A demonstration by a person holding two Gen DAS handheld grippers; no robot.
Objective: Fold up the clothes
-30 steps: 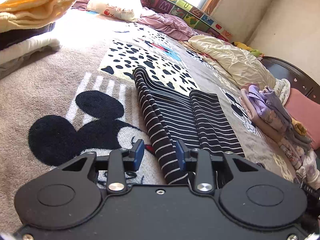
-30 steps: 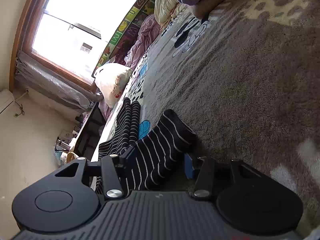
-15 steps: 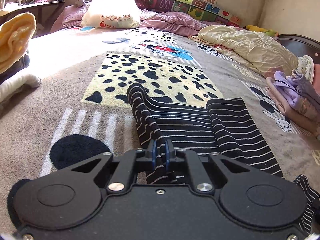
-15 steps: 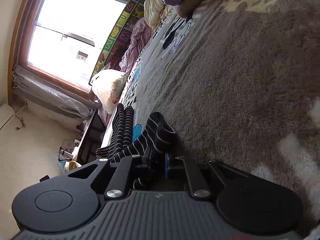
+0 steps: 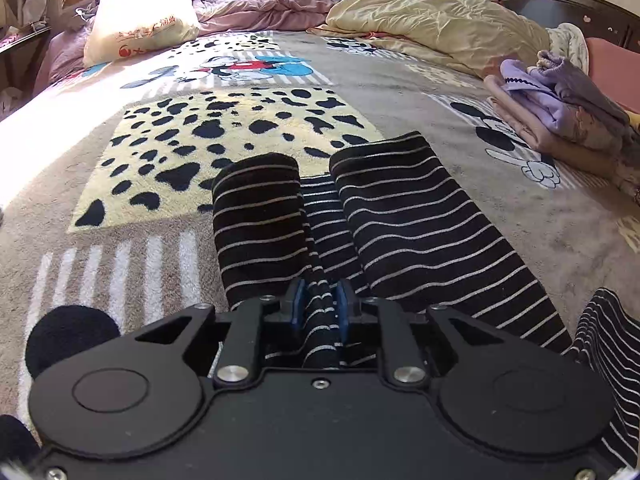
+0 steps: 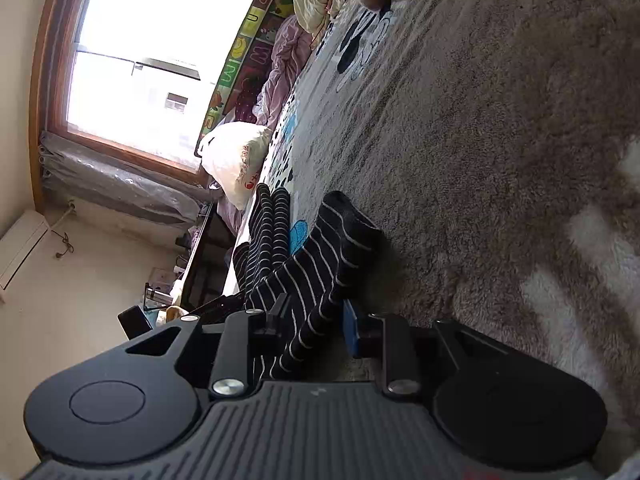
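A black garment with thin white stripes (image 5: 400, 216) lies lengthwise on the bed blanket (image 5: 120, 260). Its near edge rises in a fold (image 5: 256, 200) into my left gripper (image 5: 321, 304), which is shut on a bunch of the fabric between the blue pads (image 5: 298, 304). In the right wrist view the same striped garment (image 6: 320, 256) arches up off the blanket (image 6: 500, 160) into my right gripper (image 6: 314, 324). That gripper is shut on the cloth, with its jaws a little apart around a thick bunch. The blue pad (image 6: 350, 332) shows beside the fabric.
A stack of folded purple and pink clothes (image 5: 560, 120) sits at the right of the bed. A cream quilt (image 5: 432, 28) and a pink quilt (image 5: 264, 8) lie at the far end beside a white pillow (image 5: 136, 20). A window (image 6: 152, 56) is at the left.
Both grippers shut on the striped garment and have lifted its near edge. The fold has moved toward the far end. The jaws stand slightly wider than half a second ago.
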